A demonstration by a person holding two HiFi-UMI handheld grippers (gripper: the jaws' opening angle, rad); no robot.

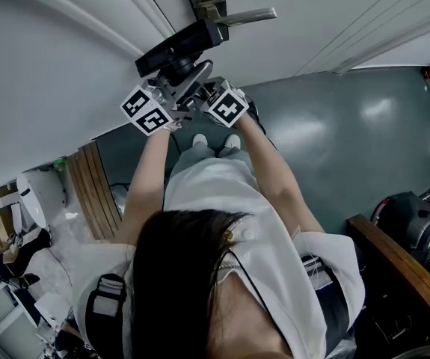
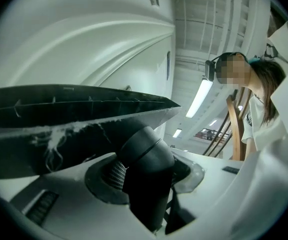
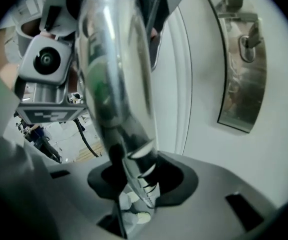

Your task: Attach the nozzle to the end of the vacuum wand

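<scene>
plainly both tools are loaded, held up in front of the person close to a white door [image 3: 284, 144]. the left gripper [image 2: 144, 184] is clamped on the dark neck of the nozzle [image 2: 58, 129]. its broad black head spreads crosswise above the jaws, dusty underside toward that camera. the right gripper [image 3: 133, 194] is pinched on the chrome wand [image 3: 116, 84]. the tube runs away from those jaws, up and a little left in its own view, toward the left gripper's camera and marker cube.

seen from above, the nozzle head sits just beyond both marker cubes, with a bright stretch of tube slanting up between them toward the neck. so what counts is the line-up: the wand's long axis has to point straight into the neck's socket. the two grippers sit near each other on either side of that joint.

whether the tube end is already seated i can't tell, since the meeting point is hidden behind the cubes. i'd judge what's left is a short push along the tube, with the nozzle held square.
</scene>
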